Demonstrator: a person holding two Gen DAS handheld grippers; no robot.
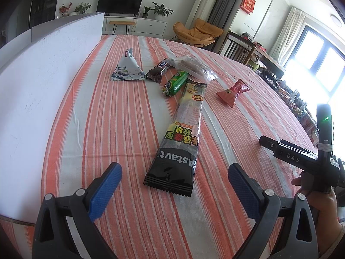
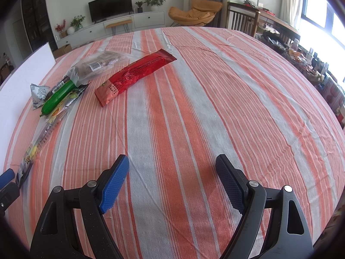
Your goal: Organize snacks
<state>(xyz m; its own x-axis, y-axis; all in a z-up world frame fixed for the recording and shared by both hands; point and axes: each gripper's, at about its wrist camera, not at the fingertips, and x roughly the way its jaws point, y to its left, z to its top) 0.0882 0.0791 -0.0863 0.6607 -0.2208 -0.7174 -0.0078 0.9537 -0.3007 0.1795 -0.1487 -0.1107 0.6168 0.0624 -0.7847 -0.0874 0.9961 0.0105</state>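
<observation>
Several snack packs lie on a striped tablecloth (image 1: 120,129). A long black candy pack (image 1: 179,142) stretches away just ahead of my open left gripper (image 1: 174,170). Beyond it lie a green sausage (image 1: 174,83), a dark brown bar (image 1: 158,70), a clear bag (image 1: 189,64), a white triangular pack (image 1: 128,69) and a red pack (image 1: 232,91). In the right wrist view, my right gripper (image 2: 172,161) stands open over bare cloth (image 2: 204,108). The red pack (image 2: 134,75) lies well ahead to its left, with the green sausage (image 2: 59,97) and clear bag (image 2: 97,64) further left.
A white board (image 1: 43,90) lies along the table's left side. The right hand-held gripper body (image 1: 301,157) and a hand (image 1: 323,211) show at right. A TV, cabinet, orange chair (image 2: 194,13) and dining chairs stand beyond the table.
</observation>
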